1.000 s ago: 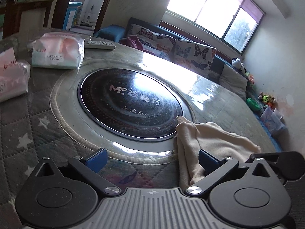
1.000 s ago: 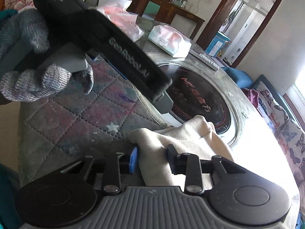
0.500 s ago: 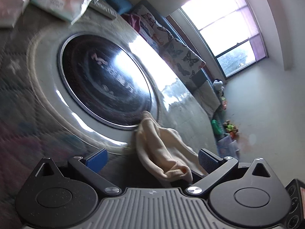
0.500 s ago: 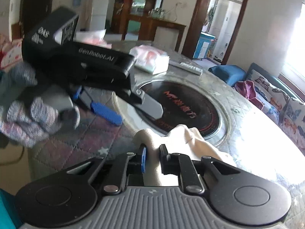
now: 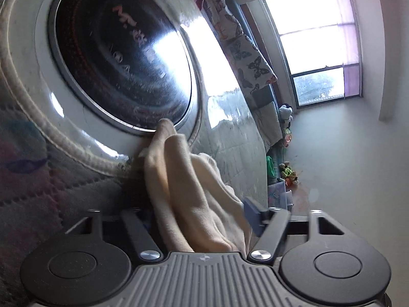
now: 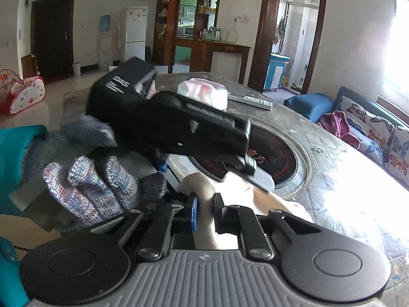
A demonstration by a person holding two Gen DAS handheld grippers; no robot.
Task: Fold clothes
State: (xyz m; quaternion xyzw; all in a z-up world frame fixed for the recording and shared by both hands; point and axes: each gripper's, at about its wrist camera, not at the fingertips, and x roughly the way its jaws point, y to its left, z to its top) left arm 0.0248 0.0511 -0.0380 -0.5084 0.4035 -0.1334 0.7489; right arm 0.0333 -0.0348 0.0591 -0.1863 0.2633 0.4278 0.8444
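Observation:
A cream cloth [image 5: 189,192] lies bunched on the quilted table beside the round black cooktop [image 5: 120,56]. My left gripper [image 5: 202,217] is tilted sideways with the cloth between its wide-set jaws; the left finger is hidden behind the fabric. In the right wrist view my right gripper [image 6: 205,211] is shut on a fold of the cloth [image 6: 204,192]. The left gripper's black body [image 6: 168,125], held by a gloved hand [image 6: 94,179], hangs just above it.
A tissue pack [image 6: 203,96] and a remote [image 6: 250,101] lie at the table's far side. A sofa with butterfly cushions [image 6: 368,125] runs along the window wall. The table edge drops off to the right in the left wrist view.
My left gripper rolled sideways and moved onto the cloth, which now fills its jaws. My right gripper closed on the cloth fold and lifted it a little.

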